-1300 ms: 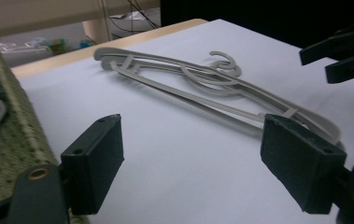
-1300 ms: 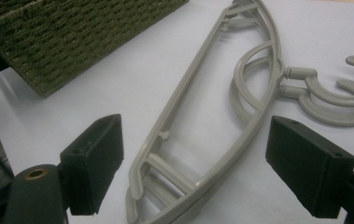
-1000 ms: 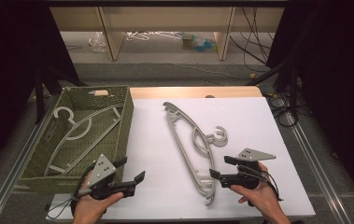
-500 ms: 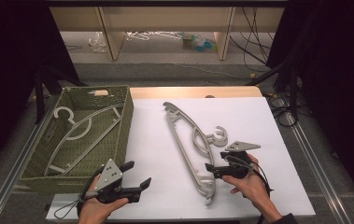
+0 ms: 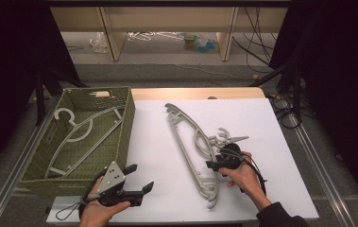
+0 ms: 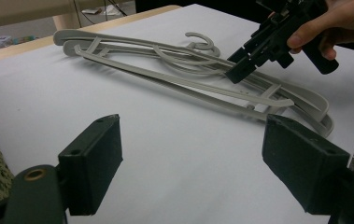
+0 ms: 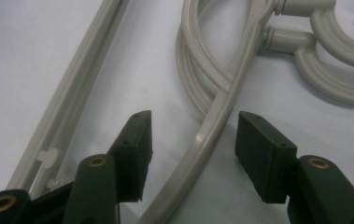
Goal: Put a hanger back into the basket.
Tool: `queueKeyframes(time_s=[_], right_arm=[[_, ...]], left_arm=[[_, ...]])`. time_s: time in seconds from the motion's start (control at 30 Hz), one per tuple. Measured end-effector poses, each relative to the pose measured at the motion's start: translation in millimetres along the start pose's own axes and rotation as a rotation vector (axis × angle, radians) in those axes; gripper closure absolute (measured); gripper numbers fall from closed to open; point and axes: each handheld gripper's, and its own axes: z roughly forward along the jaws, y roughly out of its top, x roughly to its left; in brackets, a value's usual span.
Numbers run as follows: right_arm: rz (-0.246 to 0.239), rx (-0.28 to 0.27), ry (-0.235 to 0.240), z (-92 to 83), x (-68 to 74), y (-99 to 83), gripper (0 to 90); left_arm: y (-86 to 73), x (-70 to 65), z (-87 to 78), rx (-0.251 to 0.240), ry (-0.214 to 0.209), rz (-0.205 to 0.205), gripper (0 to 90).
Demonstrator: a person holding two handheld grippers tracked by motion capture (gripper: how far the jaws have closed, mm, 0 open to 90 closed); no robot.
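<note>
**A:** Start nearest. What is the left gripper doing?

**B:** It sits at about seven o'clock on the white table, in the person's left hand. Its jaws stand wide apart with nothing between them; in the left gripper view the two black pads frame bare tabletop. It points towards three o'clock, tipped slightly up, and hovers just above the surface.

**B:** And the right one?

**A:** The right gripper is at about five o'clock, held in the right hand, pointing towards nine o'clock at the stacked grey hangers. In the right gripper view a curved hanger bar runs up between the fingers. The jaws have just been closing, but a gap shows on both sides of the bar, so they are half open and not yet pressing on it.

**B:** What differs from a second ago?

**A:** The right hand has slid in from the table's right side towards the hangers and dropped a little, so the jaws now straddle the bar. The left hand has hardly shifted. The hangers lie where they were.

**B:** Where exactly do they lie?

**A:** Mid-table, running from eleven o'clock down to five, hooks curling out towards three o'clock.

**B:** Farther off?

**A:** At nine o'clock a green woven basket holds another pale hanger.
</note>
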Motion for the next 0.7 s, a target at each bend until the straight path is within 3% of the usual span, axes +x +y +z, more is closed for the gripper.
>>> queueKeyframes(time_s=[0.23, 0.3, 0.4, 0.7], right_arm=[[0.005, 0.015, -0.016, 3.1, -0.7, 2.7, 59.4], [0.032, 0.011, -0.003, 2.6, -4.4, 2.7, 63.4], [0.043, -0.023, 0.001, 4.5, -4.4, 2.1, 65.7], [0.051, -0.008, -0.008, -5.1, -2.4, 8.0, 67.9]], left_arm=[[0.3, 1.3, -0.7, 0.002, -0.001, 0.001, 20.1], [0.2, 1.3, -0.2, 0.004, -0.005, 0.003, 20.2], [0.0, 1.5, 0.5, 0.007, -0.008, 0.002, 20.3], [-0.7, 2.8, 1.6, 0.012, -0.009, -0.004, 20.5]])
